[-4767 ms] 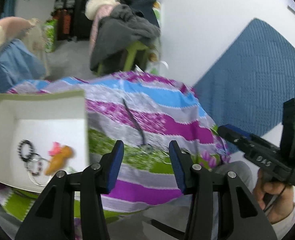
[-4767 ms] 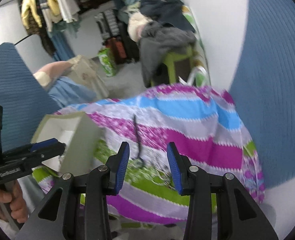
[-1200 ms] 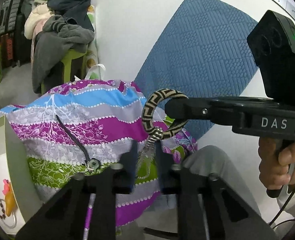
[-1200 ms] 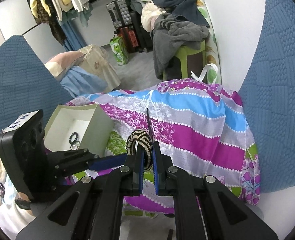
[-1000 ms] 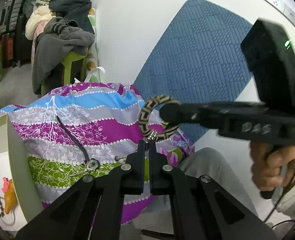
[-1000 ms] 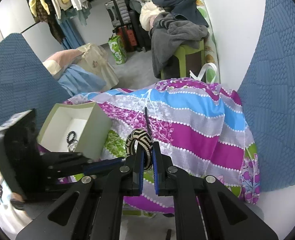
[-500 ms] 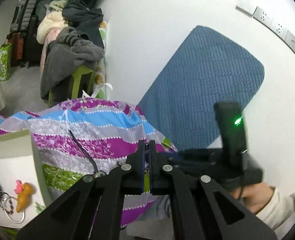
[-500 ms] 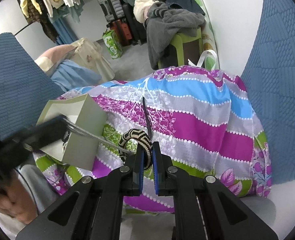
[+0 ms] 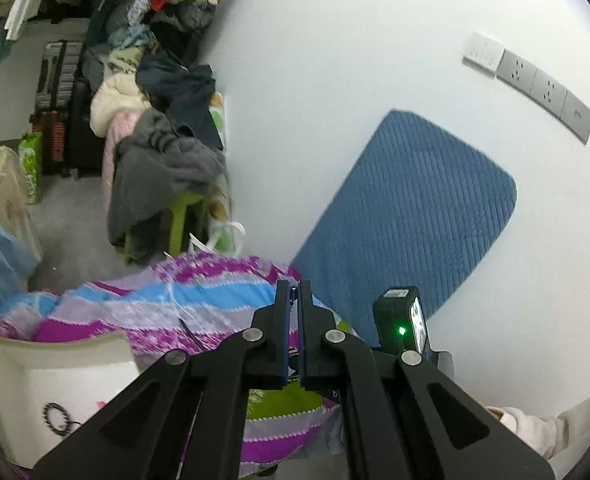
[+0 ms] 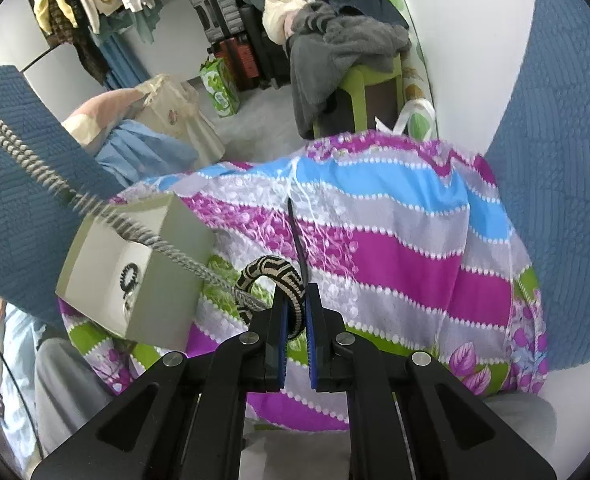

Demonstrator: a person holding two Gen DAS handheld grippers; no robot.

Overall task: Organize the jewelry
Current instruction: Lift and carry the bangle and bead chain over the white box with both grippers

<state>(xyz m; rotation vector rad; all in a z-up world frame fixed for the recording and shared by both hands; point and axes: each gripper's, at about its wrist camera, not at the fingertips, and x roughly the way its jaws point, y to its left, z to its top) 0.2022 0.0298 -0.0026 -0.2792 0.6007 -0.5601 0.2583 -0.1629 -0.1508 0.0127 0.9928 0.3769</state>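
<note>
My right gripper (image 10: 296, 296) is shut on a black-and-cream patterned bangle (image 10: 269, 266) just above the striped cloth (image 10: 395, 264). From the bangle a silver chain (image 10: 183, 258) stretches up and left, out of the right wrist view. My left gripper (image 9: 293, 292) is shut, with a small metal end of that chain pinched at its tips, held high above the cloth. Below left stands the pale open box (image 10: 163, 264) (image 9: 55, 360) with a black bead bracelet (image 10: 129, 272) (image 9: 55, 414) inside. A black cord necklace (image 10: 297, 236) lies on the cloth.
The right tool's housing (image 9: 401, 320) with a green light sits low right of my left fingers, a sleeve (image 9: 535, 428) behind it. Blue cushions (image 9: 415, 208) lean on the white wall. Clothes are heaped on a green stool (image 10: 359, 76).
My left gripper has risen and drawn away from the bangle, pulling the chain out taut. The right gripper has stayed almost still, holding the bangle.
</note>
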